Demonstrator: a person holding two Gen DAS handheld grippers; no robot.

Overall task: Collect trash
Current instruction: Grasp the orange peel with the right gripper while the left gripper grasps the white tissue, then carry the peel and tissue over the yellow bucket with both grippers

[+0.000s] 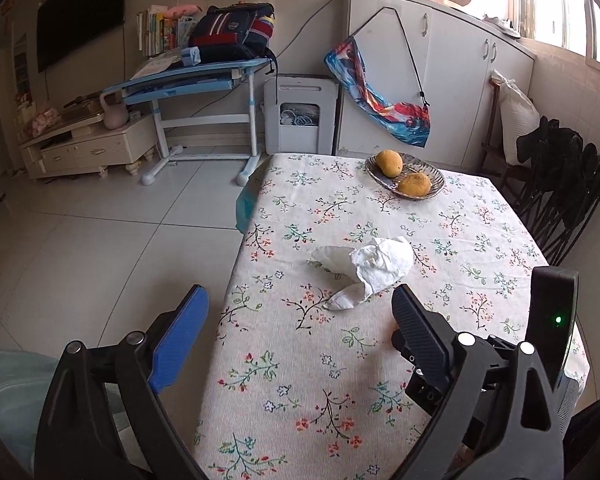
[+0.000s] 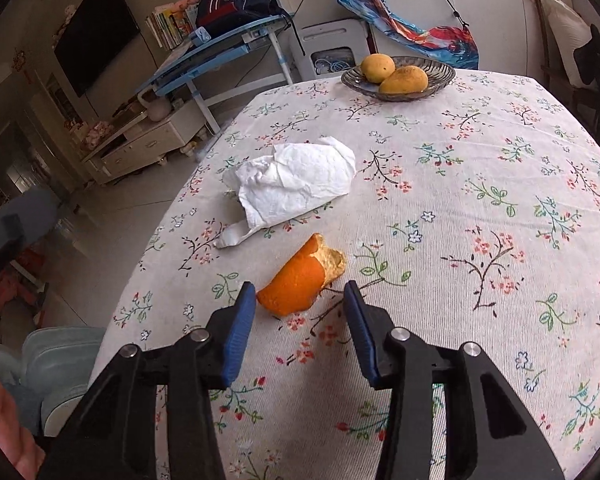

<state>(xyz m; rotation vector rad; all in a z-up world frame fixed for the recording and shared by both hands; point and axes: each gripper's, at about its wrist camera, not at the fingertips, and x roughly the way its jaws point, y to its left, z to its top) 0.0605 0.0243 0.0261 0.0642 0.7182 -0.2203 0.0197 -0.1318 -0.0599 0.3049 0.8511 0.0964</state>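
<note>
A curled piece of orange peel (image 2: 300,276) lies on the floral tablecloth (image 2: 480,200). My right gripper (image 2: 299,287) is low over it, one blue pad on each side of its near end. A gap shows on the right side, so the jaws are open. A crumpled white tissue (image 2: 296,184) lies just beyond the peel. In the left wrist view the same tissue (image 1: 376,264) sits ahead and slightly right of my left gripper (image 1: 300,292). That gripper stands wide open and empty over the table's left edge, short of the tissue. The peel is hidden in this view.
A glass dish (image 2: 440,72) with two mangoes stands at the far side of the table (image 1: 432,194). The table's left edge drops to tiled floor (image 1: 100,248). Dark folding chairs (image 1: 568,192) stand to the right. A light blue seat (image 2: 60,364) is near left.
</note>
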